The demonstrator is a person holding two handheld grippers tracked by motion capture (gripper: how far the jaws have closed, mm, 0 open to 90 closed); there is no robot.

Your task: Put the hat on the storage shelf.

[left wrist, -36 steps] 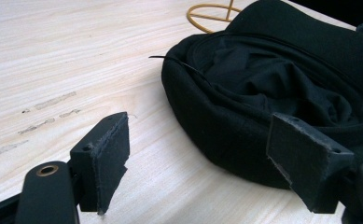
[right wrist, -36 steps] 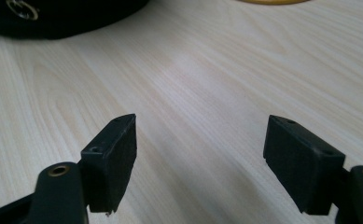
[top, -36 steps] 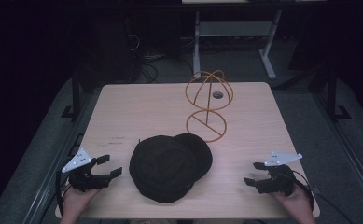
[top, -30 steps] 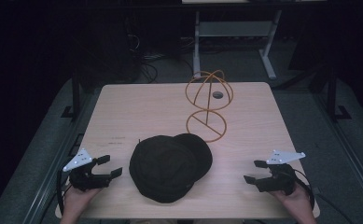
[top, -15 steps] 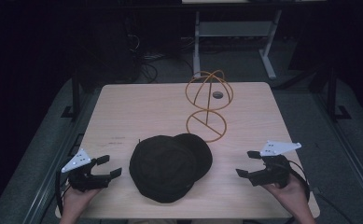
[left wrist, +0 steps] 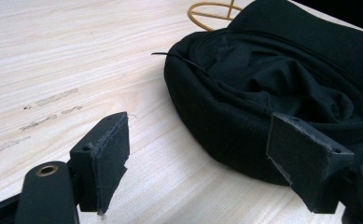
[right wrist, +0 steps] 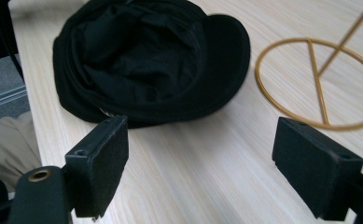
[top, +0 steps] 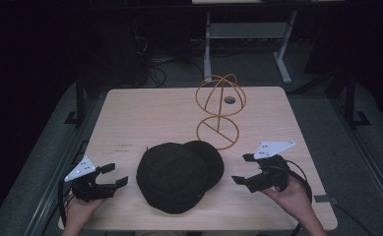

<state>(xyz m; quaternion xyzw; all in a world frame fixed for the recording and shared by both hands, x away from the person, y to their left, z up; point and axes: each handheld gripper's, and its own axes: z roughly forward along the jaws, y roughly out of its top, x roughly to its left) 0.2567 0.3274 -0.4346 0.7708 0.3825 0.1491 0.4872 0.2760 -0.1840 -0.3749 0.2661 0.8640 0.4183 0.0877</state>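
Note:
A black cap (top: 176,174) lies upside down on the wooden table (top: 144,118), its hollow facing up (left wrist: 282,79) (right wrist: 142,56). Behind it stands a gold wire hat stand (top: 220,110) with a round base ring (right wrist: 319,84). My left gripper (top: 114,175) rests open near the table's front left, a short way left of the cap, nothing between its fingers (left wrist: 195,163). My right gripper (top: 243,168) is open to the right of the cap, lifted a little off the table, its jaws facing the cap's brim (right wrist: 200,168).
A small round hole (top: 230,100) shows in the tabletop behind the stand. A white desk frame (top: 248,34) and cables stand on the dark floor beyond the table. Bare wood stretches across the back left of the table.
My right gripper has risen and moved left toward the cap. The left gripper and the cap have stayed put.

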